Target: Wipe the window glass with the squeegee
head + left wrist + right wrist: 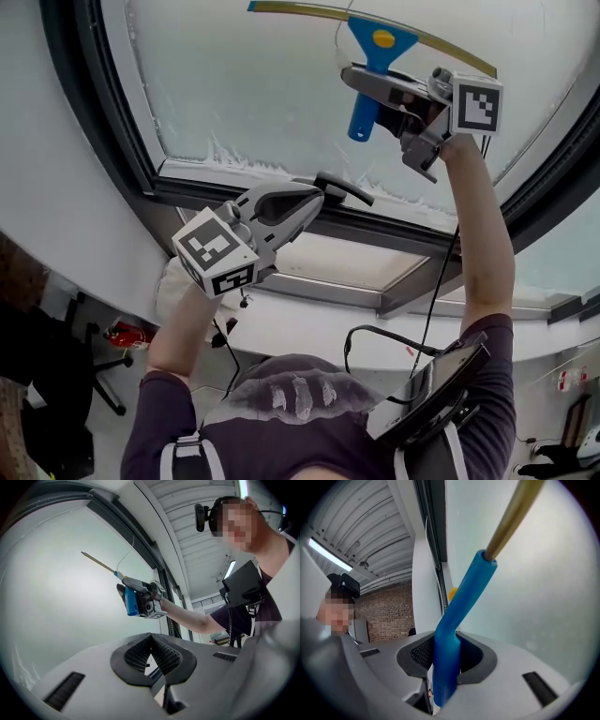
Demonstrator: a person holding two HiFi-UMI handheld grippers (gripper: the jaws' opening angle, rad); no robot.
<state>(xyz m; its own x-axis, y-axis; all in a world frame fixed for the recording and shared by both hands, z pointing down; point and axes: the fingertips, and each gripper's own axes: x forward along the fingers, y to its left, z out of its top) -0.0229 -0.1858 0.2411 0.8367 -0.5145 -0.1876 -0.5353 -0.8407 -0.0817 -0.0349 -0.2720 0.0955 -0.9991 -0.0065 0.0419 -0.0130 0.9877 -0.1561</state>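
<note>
The squeegee has a blue handle (362, 114), a blue head with a yellow spot and a long yellowish blade (309, 11) lying against the soapy window glass (253, 84). My right gripper (367, 89) is raised high and shut on the handle. In the right gripper view the handle (449, 644) runs up between the pads to the blade (511, 517). My left gripper (314, 195) is shut on nothing, lower down by the dark window frame (187, 192). In the left gripper view its jaws (151, 641) meet, with the squeegee (131, 603) beyond.
A black window handle (345, 187) sticks out of the frame just right of the left gripper. Below it is a second, tilted pane (337, 262). A tablet-like device (427, 394) and cables hang at the person's waist. A red object (127, 333) and a chair base (98, 375) are on the floor.
</note>
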